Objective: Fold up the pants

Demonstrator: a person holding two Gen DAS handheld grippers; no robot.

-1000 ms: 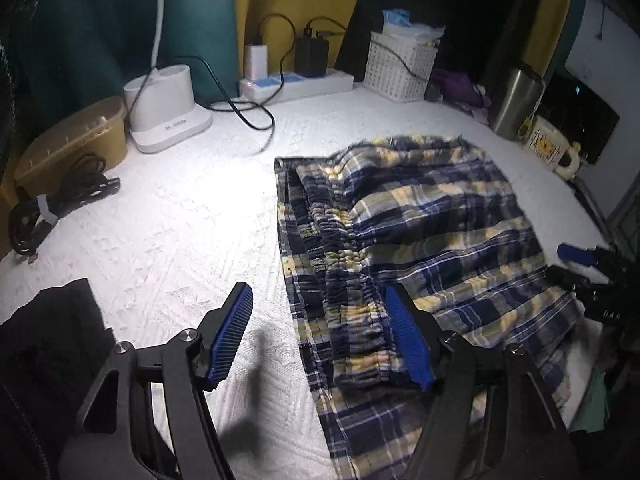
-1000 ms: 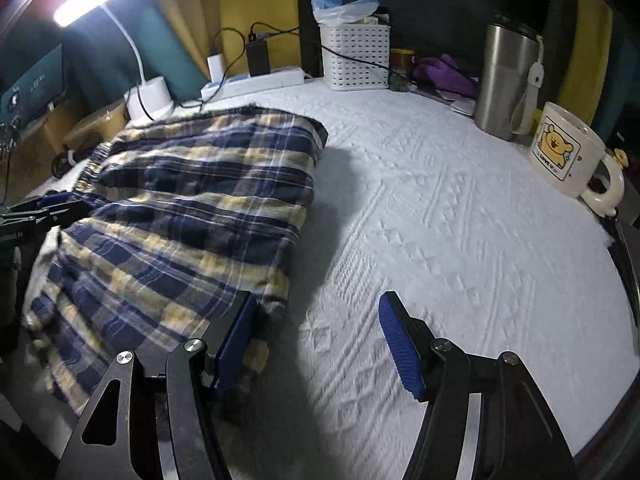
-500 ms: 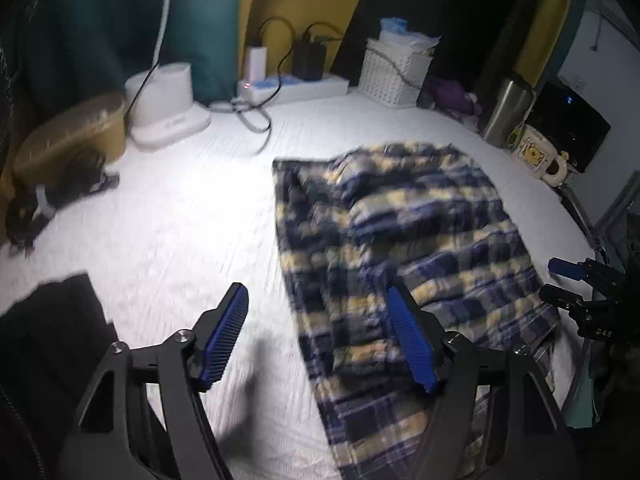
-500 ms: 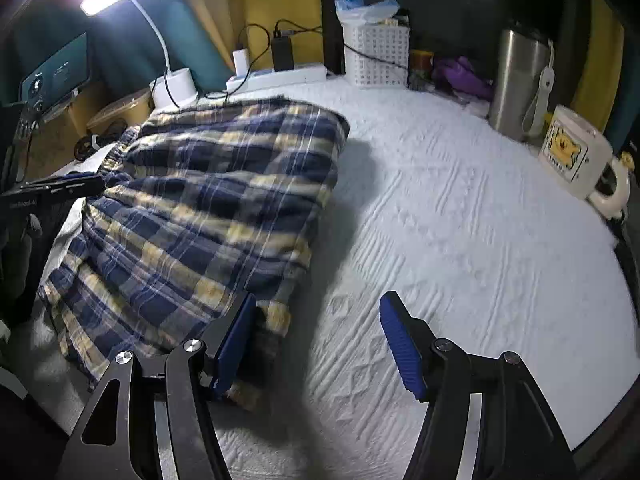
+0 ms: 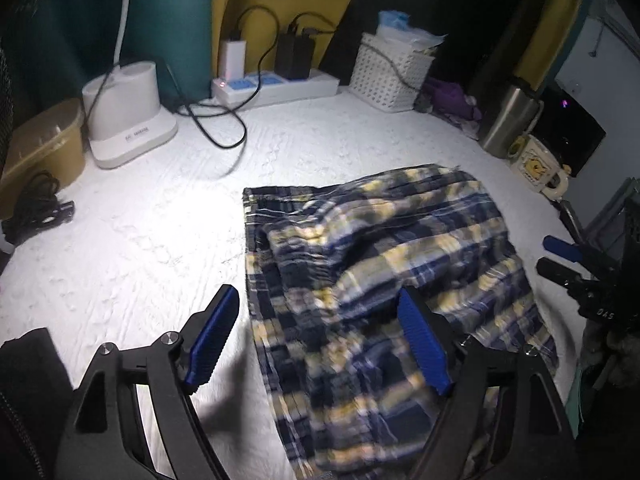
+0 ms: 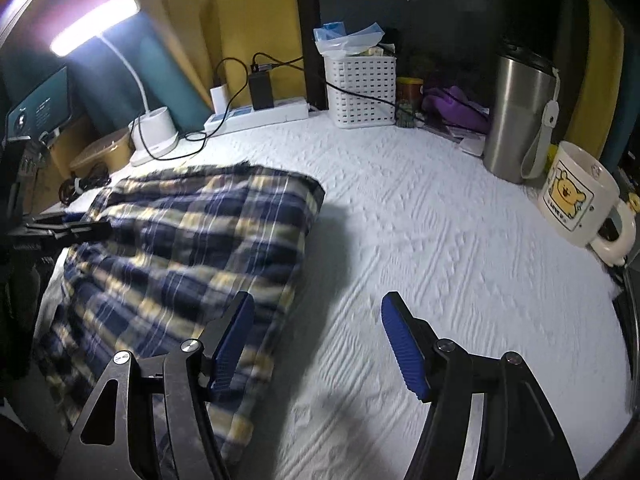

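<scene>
Blue and yellow plaid pants (image 5: 384,280) lie folded in a thick rectangle on the white textured cloth (image 5: 140,240); they also show in the right wrist view (image 6: 192,256). My left gripper (image 5: 320,340) is open and empty, raised over the pants' left near edge. My right gripper (image 6: 320,340) is open and empty, raised over the pants' right near edge, its left finger above the fabric. The right gripper also shows at the right edge of the left wrist view (image 5: 560,260). The left gripper shows at the left of the right wrist view (image 6: 60,228).
At the back stand a white lamp base (image 5: 124,120), a power strip (image 5: 276,84) with trailing cables, a white basket (image 6: 360,88), a steel tumbler (image 6: 516,112) and a bear mug (image 6: 576,200). A tan box (image 5: 44,140) sits far left. Dark cloth (image 5: 28,392) lies near left.
Both grippers have pulled back and up from the pants, staying open. The pants stay folded on the cloth.
</scene>
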